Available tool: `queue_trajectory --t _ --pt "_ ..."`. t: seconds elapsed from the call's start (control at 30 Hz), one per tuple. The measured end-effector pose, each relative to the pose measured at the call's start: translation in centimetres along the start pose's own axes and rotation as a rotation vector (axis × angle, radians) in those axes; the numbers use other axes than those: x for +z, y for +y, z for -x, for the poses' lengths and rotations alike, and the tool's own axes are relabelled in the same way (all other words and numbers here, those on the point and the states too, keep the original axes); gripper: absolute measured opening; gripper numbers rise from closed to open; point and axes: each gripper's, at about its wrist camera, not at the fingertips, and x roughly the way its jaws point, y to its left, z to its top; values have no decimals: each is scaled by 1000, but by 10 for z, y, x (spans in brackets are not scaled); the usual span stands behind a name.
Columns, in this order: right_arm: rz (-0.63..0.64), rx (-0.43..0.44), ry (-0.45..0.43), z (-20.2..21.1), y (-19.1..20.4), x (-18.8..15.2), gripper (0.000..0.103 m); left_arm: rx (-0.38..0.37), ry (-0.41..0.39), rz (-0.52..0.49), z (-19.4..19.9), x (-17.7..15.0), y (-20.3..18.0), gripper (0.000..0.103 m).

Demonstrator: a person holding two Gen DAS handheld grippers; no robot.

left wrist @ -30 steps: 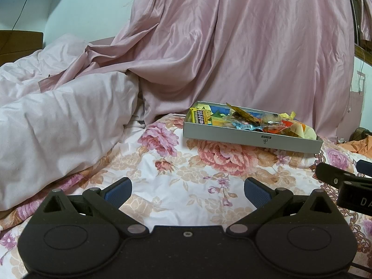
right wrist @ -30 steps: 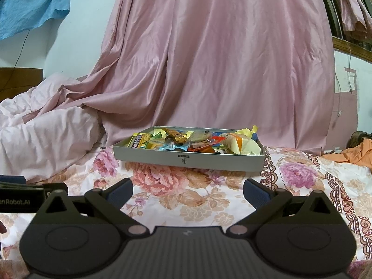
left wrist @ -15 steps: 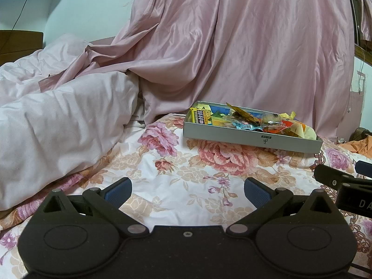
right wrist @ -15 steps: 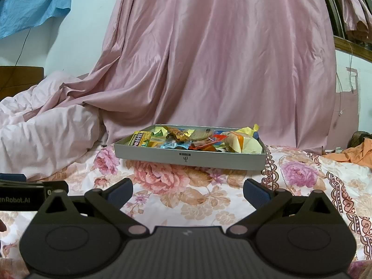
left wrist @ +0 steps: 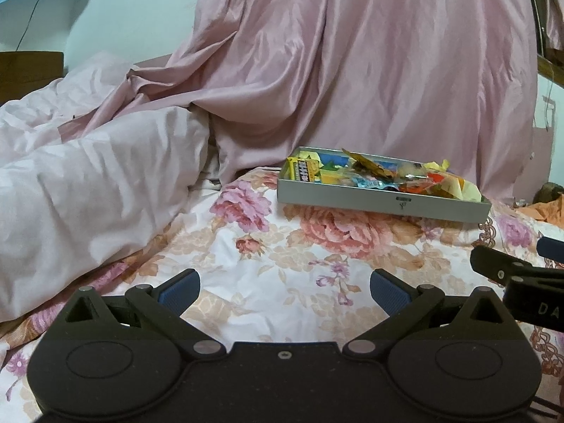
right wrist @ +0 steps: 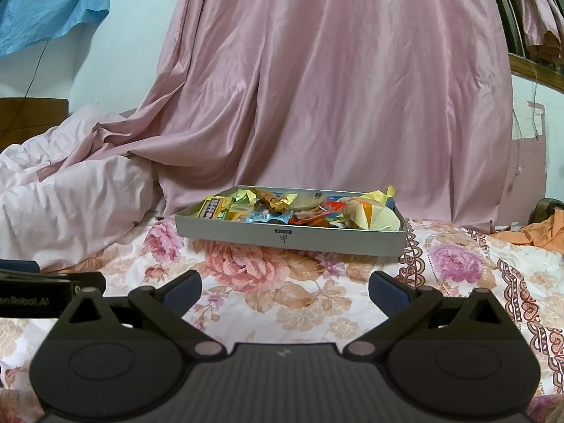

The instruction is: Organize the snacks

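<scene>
A shallow grey box (left wrist: 380,202) (right wrist: 289,238) sits on the floral bedsheet, filled with several mixed snack wrappers (left wrist: 380,172) (right wrist: 299,208), among them a yellow pack (left wrist: 299,171) (right wrist: 211,208) at its left end. My left gripper (left wrist: 283,290) hovers low over the sheet, open and empty, with the box ahead and to the right. My right gripper (right wrist: 285,290) is also open and empty, facing the box straight on at a short distance. The right gripper's side (left wrist: 518,282) shows at the left wrist view's right edge.
A pale pink duvet (left wrist: 88,190) (right wrist: 63,204) is bunched at the left. A pink curtain (left wrist: 370,63) (right wrist: 335,88) hangs behind the box. Orange cloth (right wrist: 539,232) lies at the far right. The left gripper's body (right wrist: 35,298) shows at the left edge of the right wrist view.
Both grippers have edged slightly backward and lifted a little; the box sits a bit higher in the right wrist view. Both stay open and empty.
</scene>
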Motion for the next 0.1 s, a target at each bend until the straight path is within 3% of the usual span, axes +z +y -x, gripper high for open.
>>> queue_trajectory --t 0.1 --pt "4 4 7 -1 0 0 103 -3 -2 -3 0 0 0 102"
